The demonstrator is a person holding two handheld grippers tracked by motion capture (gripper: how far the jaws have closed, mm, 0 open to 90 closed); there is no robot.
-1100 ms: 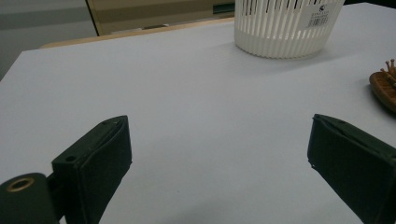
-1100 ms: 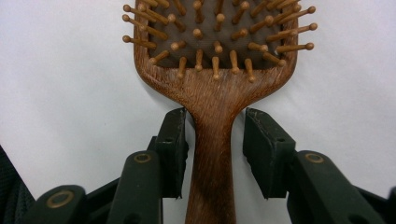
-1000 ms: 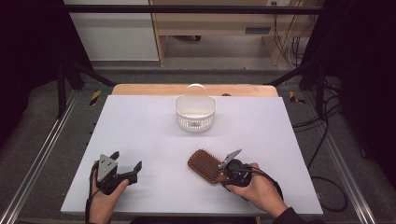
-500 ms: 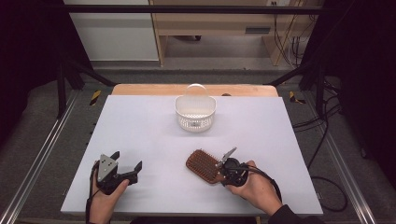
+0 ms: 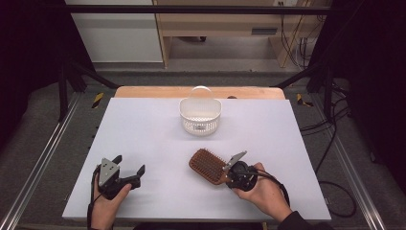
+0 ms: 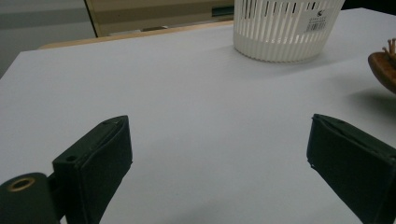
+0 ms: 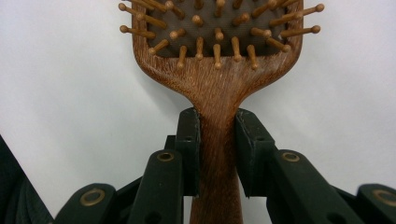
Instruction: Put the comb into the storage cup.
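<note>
A wooden paddle hairbrush lies bristles up on the white table, front and right of centre. My right gripper is shut on its handle. In the right gripper view both pads press the narrow handle of the hairbrush just below the head, with the right gripper pointing along it. My left gripper rests at the front left of the table, wide open with nothing in it. The left gripper looks over bare table, and the brush's tip shows at the right edge.
A white slotted plastic basket stands at the back centre of the table, seen also as the basket in the left gripper view. A wooden strip runs along the far edge. Metal rails flank the table.
The right hand has shifted slightly at the brush's handle. The left gripper, the brush and the basket stay where they were.
</note>
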